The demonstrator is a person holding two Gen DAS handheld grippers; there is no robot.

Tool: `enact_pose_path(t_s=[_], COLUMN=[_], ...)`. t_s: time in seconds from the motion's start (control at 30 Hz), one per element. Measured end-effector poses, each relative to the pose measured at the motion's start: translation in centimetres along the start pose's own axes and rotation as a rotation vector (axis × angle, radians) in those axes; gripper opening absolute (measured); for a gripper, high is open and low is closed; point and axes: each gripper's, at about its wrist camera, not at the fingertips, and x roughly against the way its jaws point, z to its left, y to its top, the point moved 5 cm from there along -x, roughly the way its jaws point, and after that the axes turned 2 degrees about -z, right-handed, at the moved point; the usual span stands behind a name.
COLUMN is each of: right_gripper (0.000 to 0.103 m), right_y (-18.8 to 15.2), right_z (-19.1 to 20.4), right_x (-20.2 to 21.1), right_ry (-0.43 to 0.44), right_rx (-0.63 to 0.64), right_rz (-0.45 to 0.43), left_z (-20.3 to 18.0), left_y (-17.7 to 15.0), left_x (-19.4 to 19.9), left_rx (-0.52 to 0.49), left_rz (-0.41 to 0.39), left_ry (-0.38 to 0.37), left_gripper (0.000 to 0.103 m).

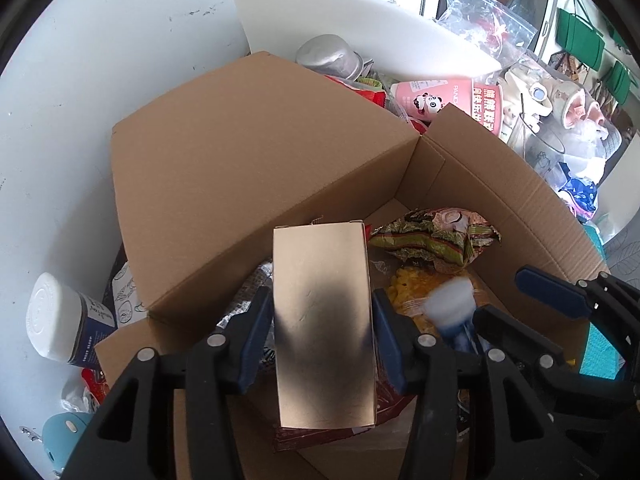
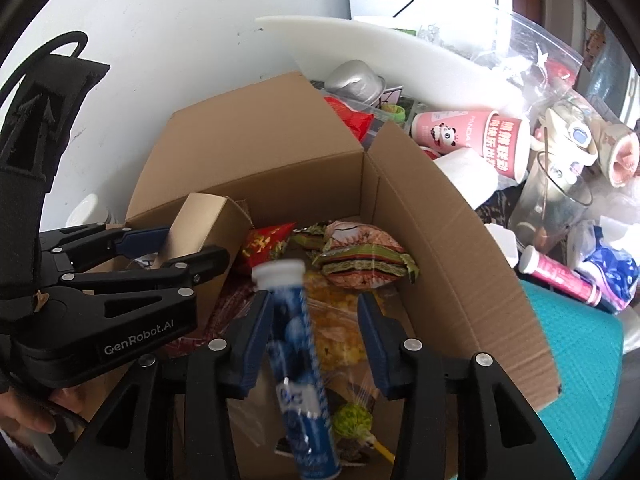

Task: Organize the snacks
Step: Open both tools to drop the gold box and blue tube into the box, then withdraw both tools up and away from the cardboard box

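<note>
My left gripper point(image 1: 323, 330) is shut on a tan rectangular box point(image 1: 324, 320), held above the open cardboard box point(image 1: 248, 168); it also shows in the right wrist view point(image 2: 160, 246) with the tan box point(image 2: 200, 224). My right gripper point(image 2: 310, 336) is open over the cardboard box point(image 2: 440, 240). A blue tube with a white cap point(image 2: 298, 352), blurred, is between its fingers, touching only the left one. The tube also shows in the left wrist view point(image 1: 452, 304). Inside lie a green patterned snack bag point(image 2: 360, 264), a red packet point(image 2: 266, 242) and a clear bag of yellow snacks point(image 2: 336, 320).
Behind the box lie a pink panda cup point(image 2: 472, 136), a metal pot point(image 2: 356, 78), a white foam board point(image 2: 380, 48), a glass point(image 2: 552, 208), a pink tube point(image 2: 560, 276) and plastic bags. A white-capped bottle point(image 1: 60, 320) lies left of the box. A teal mat point(image 2: 576, 344) is at right.
</note>
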Motion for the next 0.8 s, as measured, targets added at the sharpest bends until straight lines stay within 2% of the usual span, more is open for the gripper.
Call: enact_pose_path(t_s=[0.13, 0.37, 0.53, 0.8], right_gripper=[0.05, 0.05, 0.05, 0.05], right_y=[0.1, 0.3, 0.5, 0.3], right_z=[0.0, -0.3, -0.5, -0.7], right_x=[0.4, 1.8, 3.7, 6.6], right_ry=[-0.011, -0.029, -0.041, -0.066], right_rx=[0.0, -0.013, -0.019, -0.009], right_rz=[-0.013, -0.045, -0.094, -0.125], left_z=[0.1, 0.6, -0.2, -1.6], left_y=[0.0, 0.2, 0.1, -0.1], left_x=[0.2, 1.3, 2.3, 5.7], left_rx=[0.001, 0.016, 0.0, -0.009], left_rz=[-0.003, -0.029, -0.043, -0.111], left_ry=[0.006, 0.014, -0.005, -0.044], left_gripper=[0.054, 0.055, 0.055, 0.055])
